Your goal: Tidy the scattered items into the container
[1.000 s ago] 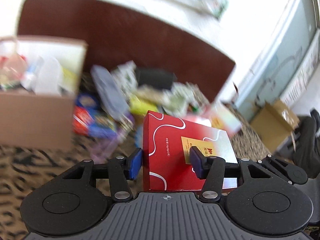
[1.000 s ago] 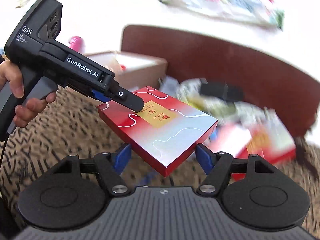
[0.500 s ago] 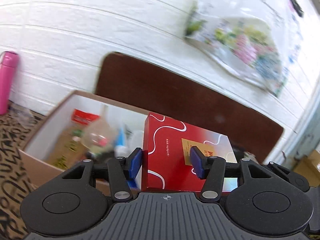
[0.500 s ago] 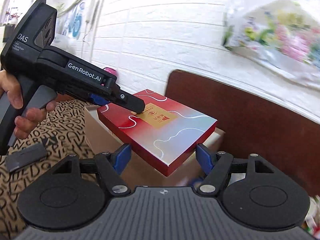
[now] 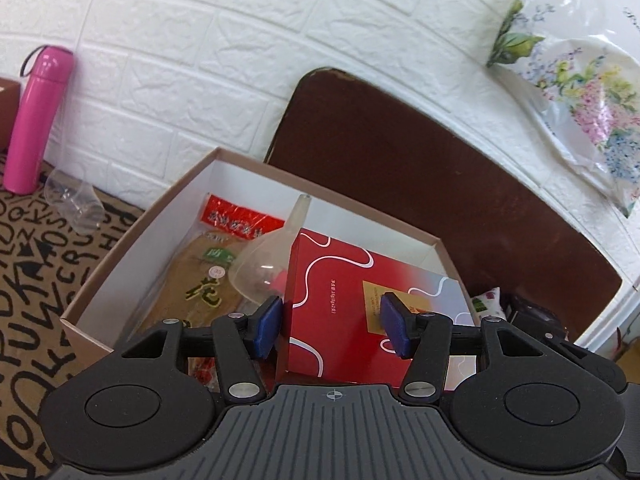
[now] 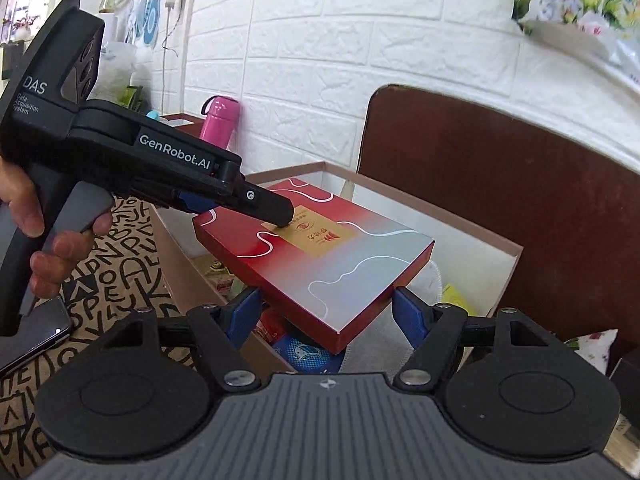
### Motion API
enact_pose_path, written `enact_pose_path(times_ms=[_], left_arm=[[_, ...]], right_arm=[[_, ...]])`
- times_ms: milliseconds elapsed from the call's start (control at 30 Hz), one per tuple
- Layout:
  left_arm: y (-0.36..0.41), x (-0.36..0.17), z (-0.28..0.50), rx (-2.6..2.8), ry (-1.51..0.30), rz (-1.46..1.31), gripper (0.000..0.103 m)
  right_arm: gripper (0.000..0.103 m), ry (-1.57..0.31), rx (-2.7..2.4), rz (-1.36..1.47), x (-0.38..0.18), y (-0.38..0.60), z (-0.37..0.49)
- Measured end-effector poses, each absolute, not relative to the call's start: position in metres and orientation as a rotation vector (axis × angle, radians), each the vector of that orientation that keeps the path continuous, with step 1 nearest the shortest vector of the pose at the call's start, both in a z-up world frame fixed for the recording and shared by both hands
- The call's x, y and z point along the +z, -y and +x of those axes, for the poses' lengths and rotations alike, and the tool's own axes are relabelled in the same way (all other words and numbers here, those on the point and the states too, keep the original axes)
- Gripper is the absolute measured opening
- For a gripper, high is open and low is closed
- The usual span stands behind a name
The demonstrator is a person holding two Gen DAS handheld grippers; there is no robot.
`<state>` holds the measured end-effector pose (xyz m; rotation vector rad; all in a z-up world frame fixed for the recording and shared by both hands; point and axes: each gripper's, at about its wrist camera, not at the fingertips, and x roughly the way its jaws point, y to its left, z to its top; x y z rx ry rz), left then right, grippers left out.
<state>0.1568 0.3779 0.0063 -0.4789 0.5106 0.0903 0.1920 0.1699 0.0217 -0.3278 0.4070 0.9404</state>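
two blue pads of the left gripper (image 5: 331,329) clamped on a red box (image 5: 372,312), one on its side wall at centre frame, the other on its top face by the gold label. same grip seen in the right wrist view: left gripper (image 6: 280,216) reaching in from the left edge, tip pressed on the red box (image 6: 320,256) at centre, hand (image 6: 44,240) wrapped round its handle at far left. red box held tilted above the open carton (image 5: 120,256), one corner low over the contents, not resting on them as far as can be told.

right gripper (image 6: 324,316) spread wide at lower centre, pads either side of the box's near corner, touching or just apart cannot be told, gripping nothing.

inside the carton (image 6: 472,236): clear funnel (image 5: 264,264) just left of the box, spout up; brown snack bag (image 5: 204,276) with a red top further left; blue packet (image 6: 304,354) under the box's near corner.

outside the carton: lettered cloth (image 5: 36,272) at lower left; clear cup (image 5: 76,204) lying on it near the wall; pink flask (image 5: 38,120) upright at upper left; brown board (image 5: 420,184) leaning on the white brick wall (image 5: 200,60) behind the carton; floral bag (image 5: 576,92) at upper right; phone (image 6: 32,336) at lower left of the right wrist view.
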Motion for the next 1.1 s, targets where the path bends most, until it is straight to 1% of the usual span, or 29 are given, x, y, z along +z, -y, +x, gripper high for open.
enact_pose_path(times_ms=[33,67,100,133,200,267,433,800,967,1100], left_arm=[[-0.379,0.004,0.159,0.09,-0.514,-0.487,0.068],[-0.381,0.002,0.16,0.088,-0.516,-0.497,0.071],[-0.382,0.0,0.161,0.085,-0.519,-0.505,0.076],[-0.383,-0.001,0.161,0.086,-0.518,-0.512,0.085],[-0.381,0.001,0.157,0.093,-0.493,-0.483,0.093],[-0.379,0.004,0.152,0.121,-0.485,-0.462,0.098],[-0.383,0.002,0.15,0.114,-0.5,-0.511,0.099],[-0.363,0.009,0.142,0.111,-0.507,-0.464,0.099],[-0.349,0.017,0.125,0.139,-0.498,-0.43,0.103],[-0.336,0.026,0.104,0.175,-0.482,-0.408,0.103]], right_arm=[[0.077,-0.413,0.942,-0.323,0.02,-0.171,0.194],[0.078,-0.418,0.943,-0.318,0.019,-0.172,0.196],[0.079,-0.422,0.943,-0.313,0.019,-0.173,0.197],[0.081,-0.424,0.942,-0.31,0.019,-0.174,0.198],[0.093,-0.41,0.931,-0.307,0.02,-0.172,0.196],[0.094,-0.405,0.924,-0.304,0.022,-0.168,0.195],[0.096,-0.421,0.901,-0.284,0.022,-0.161,0.196],[0.101,-0.435,0.881,-0.252,0.025,-0.151,0.192],[0.102,-0.449,0.863,-0.2,0.034,-0.138,0.184],[0.102,-0.501,0.838,-0.138,0.043,-0.122,0.173]])
